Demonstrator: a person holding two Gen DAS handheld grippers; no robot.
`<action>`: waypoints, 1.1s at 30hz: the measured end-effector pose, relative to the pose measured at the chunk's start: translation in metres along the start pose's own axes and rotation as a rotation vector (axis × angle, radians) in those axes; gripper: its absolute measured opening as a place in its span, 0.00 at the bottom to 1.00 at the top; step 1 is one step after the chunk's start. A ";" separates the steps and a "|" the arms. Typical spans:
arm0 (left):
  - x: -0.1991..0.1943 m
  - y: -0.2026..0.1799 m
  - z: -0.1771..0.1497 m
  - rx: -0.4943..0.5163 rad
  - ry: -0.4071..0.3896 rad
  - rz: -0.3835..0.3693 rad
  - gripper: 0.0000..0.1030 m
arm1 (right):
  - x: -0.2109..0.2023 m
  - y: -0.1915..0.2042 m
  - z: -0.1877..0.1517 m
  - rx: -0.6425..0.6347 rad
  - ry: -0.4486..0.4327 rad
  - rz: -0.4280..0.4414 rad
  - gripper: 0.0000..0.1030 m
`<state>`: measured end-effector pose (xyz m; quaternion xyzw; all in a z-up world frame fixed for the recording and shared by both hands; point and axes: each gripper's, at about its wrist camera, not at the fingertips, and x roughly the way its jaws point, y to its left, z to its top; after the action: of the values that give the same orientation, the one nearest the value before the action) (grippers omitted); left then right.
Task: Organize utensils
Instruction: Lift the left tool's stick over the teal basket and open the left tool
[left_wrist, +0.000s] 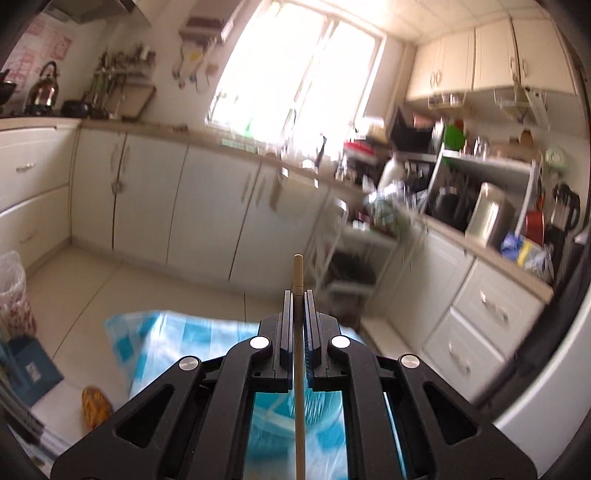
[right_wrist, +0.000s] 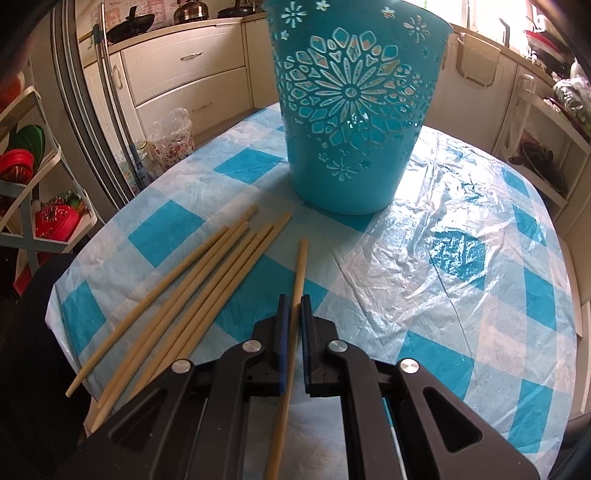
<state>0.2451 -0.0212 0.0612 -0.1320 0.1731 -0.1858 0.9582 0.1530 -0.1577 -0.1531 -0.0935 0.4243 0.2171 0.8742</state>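
Blue-and-white checked tablecloth (right_wrist: 461, 258) covers the kitchen table; nearest, the right gripper (right_wrist: 294, 299) pinches one chopstick (right_wrist: 300, 266), five loose chopsticks (right_wrist: 207, 280) lying just left, the teal basket (right_wrist: 354, 110) upright behind. Left gripper (left_wrist: 298, 293) clamps another chopstick (left_wrist: 298, 269) before blurred cabinets (left_wrist: 147, 192).

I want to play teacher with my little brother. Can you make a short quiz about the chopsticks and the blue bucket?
1. True or false: each gripper is shut on a chopstick.
2. How many chopsticks lie loose on the tablecloth?
3. The bucket stands: A) upright B) tipped over.

Key:
1. True: left gripper holds a chopstick, right gripper another chopstick.
2. Five, in a loose pile.
3. A.
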 end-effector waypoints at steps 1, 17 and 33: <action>0.003 -0.003 0.006 -0.001 -0.027 0.002 0.05 | 0.000 0.001 0.000 -0.003 -0.003 -0.001 0.07; 0.080 -0.004 -0.008 -0.010 -0.119 0.127 0.05 | -0.001 -0.005 -0.004 -0.027 -0.030 0.033 0.07; 0.081 0.003 -0.063 0.064 -0.011 0.167 0.05 | -0.001 -0.003 -0.004 -0.045 -0.034 0.028 0.07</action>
<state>0.2929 -0.0630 -0.0193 -0.0876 0.1723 -0.1098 0.9750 0.1509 -0.1624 -0.1549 -0.1033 0.4058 0.2404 0.8757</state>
